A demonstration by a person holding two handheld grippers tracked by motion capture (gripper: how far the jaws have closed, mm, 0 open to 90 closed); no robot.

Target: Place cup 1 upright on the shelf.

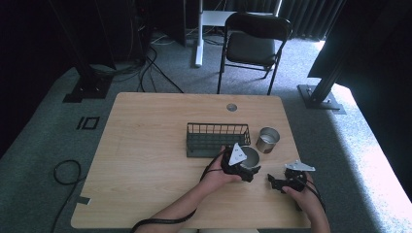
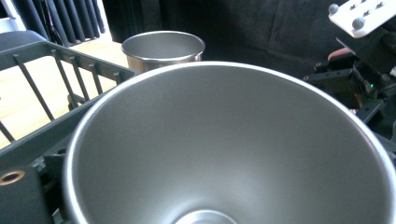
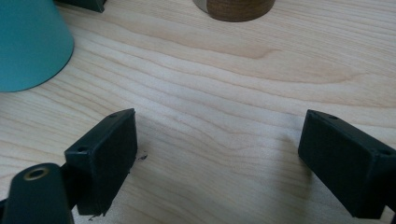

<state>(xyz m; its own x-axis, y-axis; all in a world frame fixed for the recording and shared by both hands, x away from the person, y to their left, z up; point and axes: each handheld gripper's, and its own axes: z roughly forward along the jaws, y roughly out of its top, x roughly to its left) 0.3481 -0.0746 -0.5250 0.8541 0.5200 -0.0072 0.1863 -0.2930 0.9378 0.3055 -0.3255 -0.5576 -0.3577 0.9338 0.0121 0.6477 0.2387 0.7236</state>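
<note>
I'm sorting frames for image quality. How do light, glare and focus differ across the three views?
High view: dim, with blown-out daylight on the carpet at right, and the table evenly lit. Left gripper view: the near steel cup looms large and slightly soft, with a pale sheen inside; the background is dark. Right gripper view: bright, the wood grain crisp, and the open jaws of the right hand-held gripper cast soft shadows.

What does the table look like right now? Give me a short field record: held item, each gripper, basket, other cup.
held item: steel cup, mouth toward the left gripper's camera, inside looks empty
left gripper: shut on the steel cup, beside the basket's right end
right gripper: open, jaws wide apart over bare table, holding nothing
wire basket: dark, mid-table, looks empty
second steel cup: upright, right of the basket, apart from it
</note>
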